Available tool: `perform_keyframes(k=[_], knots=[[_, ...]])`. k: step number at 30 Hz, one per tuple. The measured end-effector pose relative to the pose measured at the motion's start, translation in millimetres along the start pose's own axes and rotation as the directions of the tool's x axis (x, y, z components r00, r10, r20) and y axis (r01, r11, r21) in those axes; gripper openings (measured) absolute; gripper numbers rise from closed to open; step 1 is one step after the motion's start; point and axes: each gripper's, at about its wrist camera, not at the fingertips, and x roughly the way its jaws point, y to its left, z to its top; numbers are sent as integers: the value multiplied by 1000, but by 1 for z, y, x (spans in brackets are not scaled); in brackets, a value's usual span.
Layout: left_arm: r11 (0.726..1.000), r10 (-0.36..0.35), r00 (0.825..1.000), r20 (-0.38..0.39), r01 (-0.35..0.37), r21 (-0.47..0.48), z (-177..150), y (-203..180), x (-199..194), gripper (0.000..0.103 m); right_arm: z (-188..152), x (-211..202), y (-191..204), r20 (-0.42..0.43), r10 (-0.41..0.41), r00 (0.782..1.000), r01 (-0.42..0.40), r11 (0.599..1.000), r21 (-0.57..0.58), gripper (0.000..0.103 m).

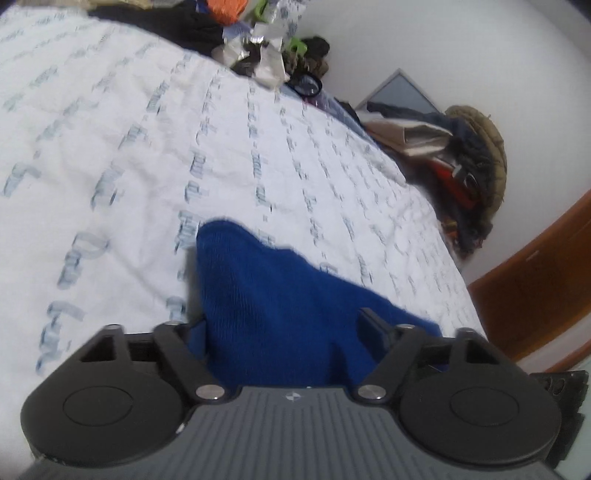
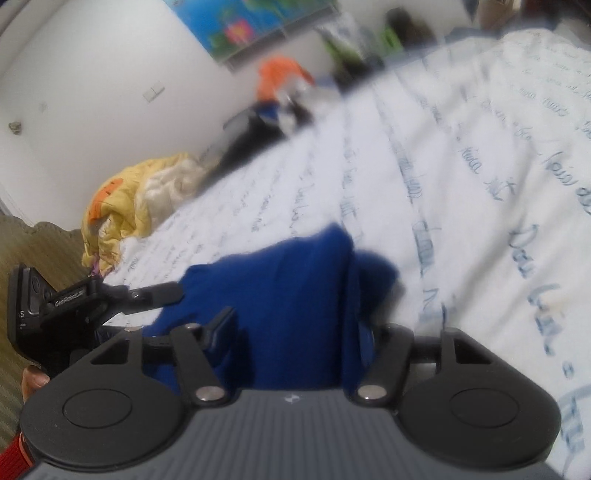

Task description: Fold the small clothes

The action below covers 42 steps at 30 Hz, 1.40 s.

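Left wrist view first: one blue knit garment (image 1: 266, 295), soft and ribbed, rises in a peaked fold at the lower centre of the frame, bunched between the two black fingers of the left gripper (image 1: 284, 325). Its jaws stand part open with the cloth filling the gap; whether the pads truly pinch it I cannot tell, since the left finger is mostly hidden behind the fabric. Beneath lies a white quilted bedspread (image 1: 129, 147) printed with rows of pale blue script, slightly wrinkled. At the upper centre sits a jumble of crinkled silver wrapping (image 1: 262, 51), and at the right edge a heap of dark clothes (image 1: 458, 162) leans against the plain white wall beside an orange-brown wooden board (image 1: 535, 269). From the right wrist view, blurred, the same blue garment (image 2: 280, 291) drapes between the right gripper (image 2: 295, 332) fingers, also part open, hold unclear. The other gripper's black body juts in from the left middle, touching the cloth's edge. One yellow crumpled blanket (image 2: 122, 206) lies at the left, and one bright picture (image 2: 243, 22) hangs at the top.
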Motion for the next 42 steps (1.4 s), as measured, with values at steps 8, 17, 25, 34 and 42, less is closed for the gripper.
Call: perform_keyframes(k=[8, 17, 25, 34, 42], knots=[[960, 124, 990, 64, -136, 245, -9, -36, -3, 16, 6, -6, 4, 14, -59, 998, 60, 996, -67, 16], [860, 259, 948, 186, -314, 402, 2, -85, 14, 28, 27, -1, 26, 130, -173, 976, 191, 972, -137, 16], [781, 392, 870, 300, -487, 391, -25, -88, -21, 86, -1, -15, 41, 219, -456, 863, 499, 837, -225, 68], [772, 471, 816, 335, -565, 291, -112, -80, -69, 93, -76, -36, 80, 186, -464, 866, 497, 763, -414, 73], [756, 465, 810, 356, -573, 316, -143, -90, -99, 93, -105, -93, 90, 243, -447, 861, 496, 845, -202, 82]])
